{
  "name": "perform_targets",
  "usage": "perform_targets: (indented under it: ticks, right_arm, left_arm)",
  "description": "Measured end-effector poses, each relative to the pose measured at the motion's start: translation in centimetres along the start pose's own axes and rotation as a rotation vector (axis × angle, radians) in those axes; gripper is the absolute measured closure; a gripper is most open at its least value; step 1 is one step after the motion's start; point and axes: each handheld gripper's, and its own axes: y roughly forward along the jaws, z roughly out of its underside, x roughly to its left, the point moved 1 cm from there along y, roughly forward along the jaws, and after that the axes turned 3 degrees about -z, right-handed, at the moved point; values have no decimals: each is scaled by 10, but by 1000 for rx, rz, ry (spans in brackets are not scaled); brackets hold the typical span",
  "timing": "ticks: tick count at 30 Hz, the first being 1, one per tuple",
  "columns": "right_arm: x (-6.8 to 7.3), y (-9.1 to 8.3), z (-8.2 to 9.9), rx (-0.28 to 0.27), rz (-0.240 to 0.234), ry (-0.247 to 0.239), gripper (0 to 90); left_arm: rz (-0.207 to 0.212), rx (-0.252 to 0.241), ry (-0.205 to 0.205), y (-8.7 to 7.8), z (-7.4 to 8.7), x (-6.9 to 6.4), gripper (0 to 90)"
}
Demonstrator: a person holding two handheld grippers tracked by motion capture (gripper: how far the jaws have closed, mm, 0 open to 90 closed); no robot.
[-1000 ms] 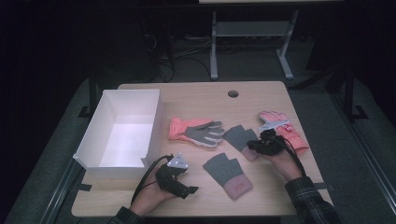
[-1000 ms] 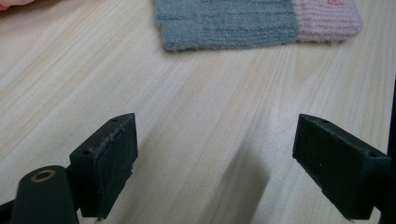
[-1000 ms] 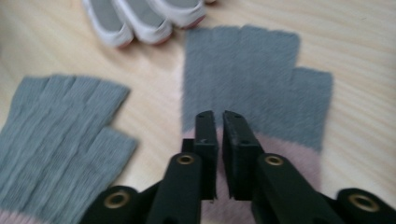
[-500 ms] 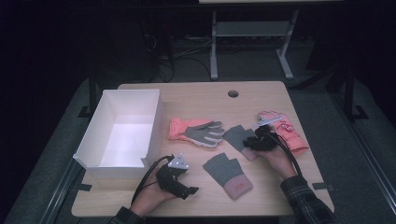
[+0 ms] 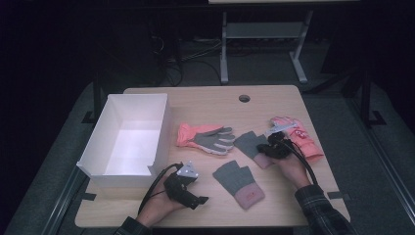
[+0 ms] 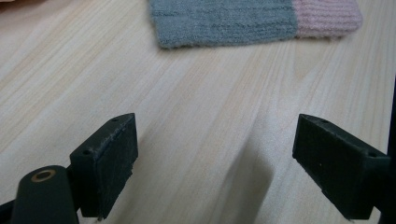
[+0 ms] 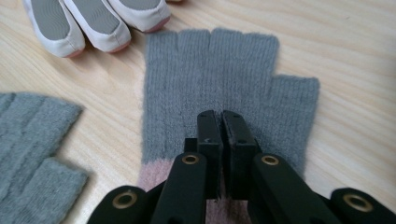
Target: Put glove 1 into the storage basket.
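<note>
Right tool [image 7: 222, 122] (jaws pressed together) sits on the grey fingerless glove [image 7: 233, 74]; left tool [image 6: 215, 163] spread.

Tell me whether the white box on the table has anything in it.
Empty: the high view looks down into the open-topped white box and shows only its bare white floor and walls.

The right gripper [image 5: 264, 152] slides off the pink glove [image 5: 299, 137] and now sits over the grey fingerless glove [image 7: 224, 84], jaws pressed together just short of its knit fingers.
</note>
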Motion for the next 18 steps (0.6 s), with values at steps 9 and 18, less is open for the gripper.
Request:
perform_targets:
  ticks: [9,18]
  right_arm:
    - [5,-31,5,-52,-44,34,868]
    - [38,-53,11,-77,-95,34,868]
  left_arm:
    - [-1,-1,0,0,0,-1,137]
    - [-4,-11,-1,1,0,-1,137]
